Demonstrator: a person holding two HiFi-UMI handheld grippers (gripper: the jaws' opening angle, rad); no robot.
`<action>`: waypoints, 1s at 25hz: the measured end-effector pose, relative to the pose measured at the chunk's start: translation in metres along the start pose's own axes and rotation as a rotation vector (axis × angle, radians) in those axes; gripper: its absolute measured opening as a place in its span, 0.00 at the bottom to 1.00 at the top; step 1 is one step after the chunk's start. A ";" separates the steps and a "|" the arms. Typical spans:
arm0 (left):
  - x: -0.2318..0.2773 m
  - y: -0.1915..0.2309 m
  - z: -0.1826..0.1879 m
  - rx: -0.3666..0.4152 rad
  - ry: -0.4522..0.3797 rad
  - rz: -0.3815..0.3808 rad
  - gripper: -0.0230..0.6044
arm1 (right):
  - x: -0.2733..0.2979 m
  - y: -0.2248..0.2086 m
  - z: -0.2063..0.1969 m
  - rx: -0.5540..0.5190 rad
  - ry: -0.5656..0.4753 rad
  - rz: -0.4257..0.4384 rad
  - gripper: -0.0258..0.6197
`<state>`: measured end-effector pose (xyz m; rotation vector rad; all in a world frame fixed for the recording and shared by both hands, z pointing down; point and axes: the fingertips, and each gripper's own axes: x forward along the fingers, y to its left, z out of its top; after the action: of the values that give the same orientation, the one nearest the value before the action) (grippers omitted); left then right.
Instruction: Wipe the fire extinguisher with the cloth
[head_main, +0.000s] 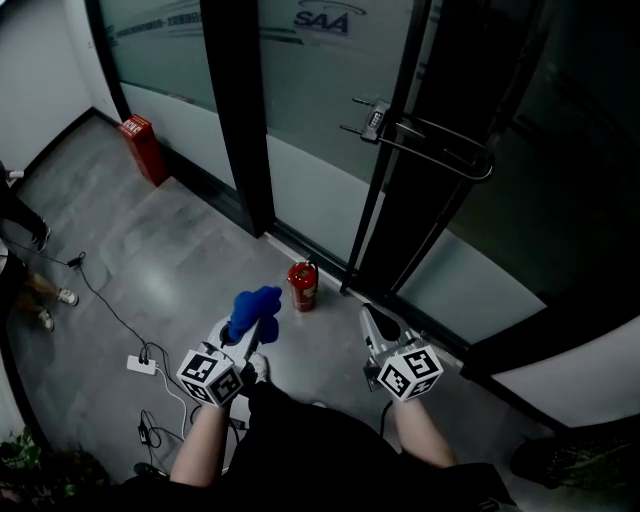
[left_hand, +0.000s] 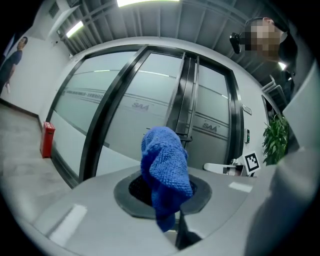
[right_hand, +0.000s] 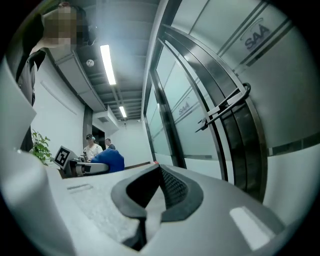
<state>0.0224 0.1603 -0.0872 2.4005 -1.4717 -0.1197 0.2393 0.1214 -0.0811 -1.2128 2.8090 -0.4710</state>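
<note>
Broadly, the upper half of the head view is filled by frosted glass doors (head_main: 310, 150) set in dark frames, and a grey floor (head_main: 150, 260) is spread beneath them toward the lower left. A red box (head_main: 143, 148) is set against the glass at the upper left.

Two tools are held low in the frame. The left tool (head_main: 250, 328) is seen at lower centre-left and is clamped on the cloth (head_main: 253, 305), a bunched blue rag that stands up out of the jaws in the left gripper view. The right tool (head_main: 376, 322) is seen at lower centre-right; in its own view the jaws are pressed together with nothing between them.

The fire extinguisher (head_main: 303, 285), small and red, is stood upright on the floor at the foot of a door frame, near the centre of the frame, beyond and between the two tools. It is not touched by the cloth.

The approach is judged to be the step in hand; wiping is not yet begun. Next, the cloth would need to be lowered onto the red body and drawn along it, perhaps with the cylinder steadied against tipping.
</note>
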 end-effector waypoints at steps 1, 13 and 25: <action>-0.001 -0.002 0.002 0.000 -0.003 0.001 0.11 | -0.001 0.002 -0.001 0.011 0.005 0.004 0.04; -0.008 0.002 0.013 0.101 0.008 -0.016 0.11 | 0.012 0.011 -0.007 0.025 0.027 -0.042 0.04; -0.058 0.070 0.023 0.101 0.008 0.052 0.11 | 0.032 0.056 -0.016 -0.006 0.018 -0.098 0.04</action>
<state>-0.0694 0.1767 -0.0926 2.4364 -1.5701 -0.0238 0.1749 0.1385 -0.0797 -1.3585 2.7773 -0.4812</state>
